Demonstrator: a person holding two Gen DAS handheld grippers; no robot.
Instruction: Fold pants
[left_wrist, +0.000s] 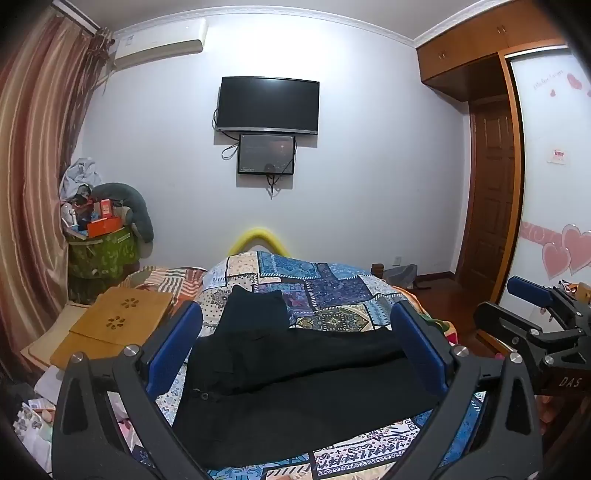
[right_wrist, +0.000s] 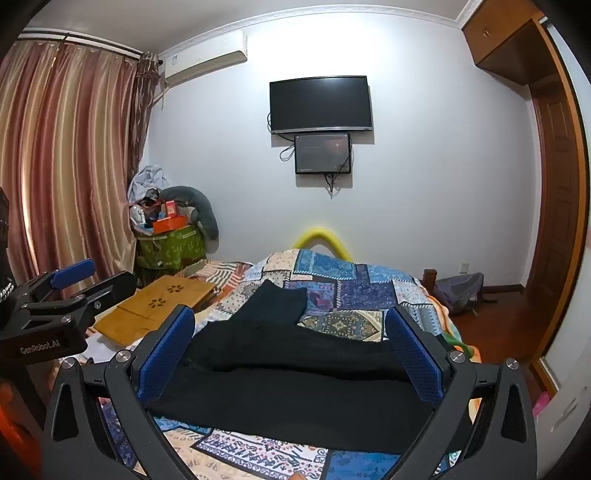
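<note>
Black pants (left_wrist: 295, 384) lie loosely spread on a patchwork quilt (left_wrist: 332, 291), one leg reaching toward the foot of the bed. My left gripper (left_wrist: 295, 325) hovers above them, wide open, with nothing between its blue pads. In the right wrist view the same pants (right_wrist: 288, 373) lie below my right gripper (right_wrist: 290, 325), which is also open and holds nothing. The right gripper (left_wrist: 532, 306) shows at the right edge of the left wrist view. The left gripper (right_wrist: 74, 284) shows at the left of the right wrist view.
A wooden lap tray (left_wrist: 118, 317) lies on the bed's left side. A green bin (left_wrist: 103, 251) piled with clutter stands by the curtain (left_wrist: 33, 166). Two screens (left_wrist: 267, 105) hang on the far wall. A wardrobe and door (left_wrist: 491, 192) stand right, above a wooden floor.
</note>
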